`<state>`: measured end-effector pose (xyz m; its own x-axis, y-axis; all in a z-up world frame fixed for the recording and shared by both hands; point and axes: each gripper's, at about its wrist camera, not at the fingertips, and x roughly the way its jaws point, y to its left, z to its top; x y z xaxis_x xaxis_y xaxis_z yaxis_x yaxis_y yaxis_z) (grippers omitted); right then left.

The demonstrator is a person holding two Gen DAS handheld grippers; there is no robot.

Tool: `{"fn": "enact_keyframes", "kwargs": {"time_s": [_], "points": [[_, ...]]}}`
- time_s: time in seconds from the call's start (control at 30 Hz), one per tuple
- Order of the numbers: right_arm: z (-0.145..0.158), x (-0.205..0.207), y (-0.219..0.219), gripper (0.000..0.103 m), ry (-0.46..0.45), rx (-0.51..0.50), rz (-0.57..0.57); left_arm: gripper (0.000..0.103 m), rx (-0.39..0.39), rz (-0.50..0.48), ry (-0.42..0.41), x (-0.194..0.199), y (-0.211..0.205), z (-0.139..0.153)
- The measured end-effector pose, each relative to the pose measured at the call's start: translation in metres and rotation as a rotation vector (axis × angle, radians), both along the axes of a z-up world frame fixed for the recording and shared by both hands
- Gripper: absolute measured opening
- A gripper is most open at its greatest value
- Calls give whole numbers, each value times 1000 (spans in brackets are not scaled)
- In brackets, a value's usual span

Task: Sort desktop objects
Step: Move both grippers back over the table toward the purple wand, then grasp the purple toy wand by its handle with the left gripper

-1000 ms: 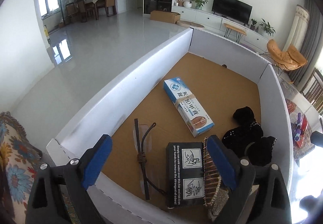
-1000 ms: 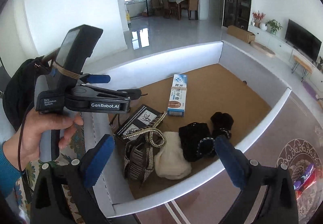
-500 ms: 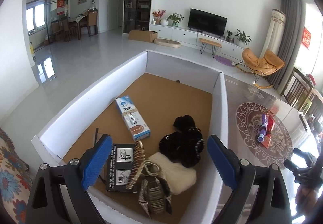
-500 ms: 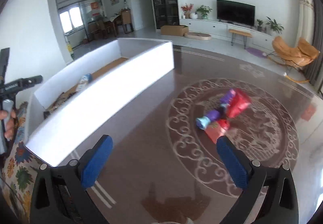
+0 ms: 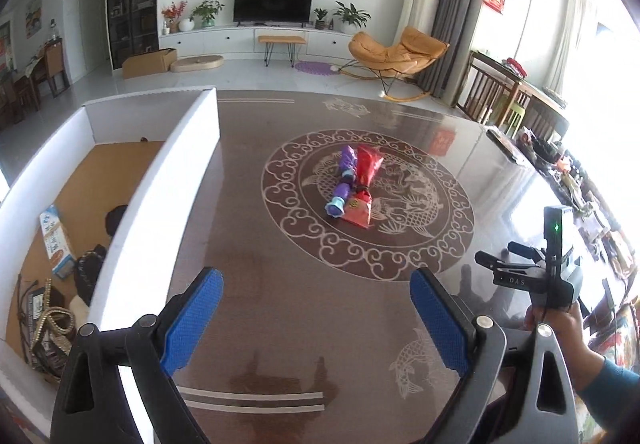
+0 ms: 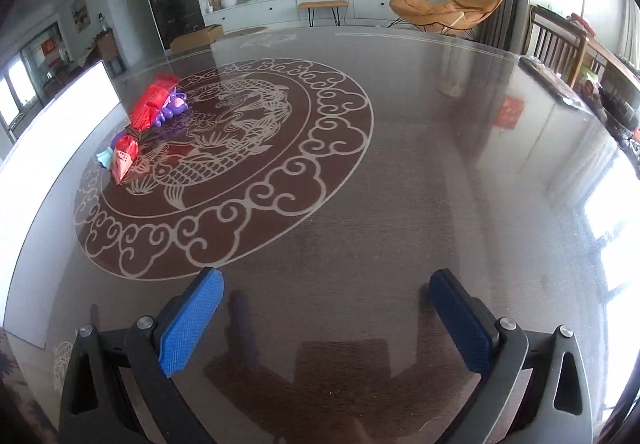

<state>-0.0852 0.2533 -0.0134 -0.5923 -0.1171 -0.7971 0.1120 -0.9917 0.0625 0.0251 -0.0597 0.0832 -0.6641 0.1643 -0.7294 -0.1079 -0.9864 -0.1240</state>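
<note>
Both grippers hang over a dark glossy table (image 5: 304, 308) and both are empty, with their blue-padded jaws spread wide. The left gripper (image 5: 316, 318) points across the tabletop toward a pale ring pattern (image 5: 280, 220) inlaid in it. On that pattern, at 12 o'clock from the left gripper and well apart from it, lie a red packet (image 5: 362, 184) and a purple toy (image 5: 343, 180), side by side and touching. At 9 to 10 o'clock stands a white box (image 5: 160, 180) with a brown floor; inside it are a blue and white carton (image 5: 56, 240), some black items (image 5: 90, 268) and a braided strap (image 5: 50, 328), crowded toward its near end. At 3 o'clock a hand (image 5: 554, 324) holds the other tool's handle up over the table's right side.

In the right wrist view the right gripper (image 6: 326, 318) hovers above bare tabletop, with the ring pattern (image 6: 224, 172) ahead and to the left. The red packet (image 6: 140, 128) and purple toy (image 6: 172, 106) sit at about 10 o'clock, well away from its fingers (image 6: 192, 320). The white box wall (image 6: 52, 136) shows at the far left edge, near the packet. Whether the packet and toy are tied together cannot be told
</note>
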Motion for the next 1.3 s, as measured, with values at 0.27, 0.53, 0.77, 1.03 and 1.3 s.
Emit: {"fn": "enact_keyframes", "kwargs": {"time_s": [0.27,0.53,0.77,1.03,1.3], "points": [[-8,3,-4,103,-6,28,-1,96,-1,-9,-177,-32,31,-85],[-11,3,-8,103,-11,51,-1,96,-107,13,-184,-53,31,-111],[-11,3,-8,103,-10,50,-1,103,-155,-30,-193,-89,34,-112],[-11,3,-8,103,-10,49,-1,103,-97,52,-92,-147,26,-75],[-10,1,-8,103,-9,34,-1,103,-251,-38,-148,-214,65,-98]]}}
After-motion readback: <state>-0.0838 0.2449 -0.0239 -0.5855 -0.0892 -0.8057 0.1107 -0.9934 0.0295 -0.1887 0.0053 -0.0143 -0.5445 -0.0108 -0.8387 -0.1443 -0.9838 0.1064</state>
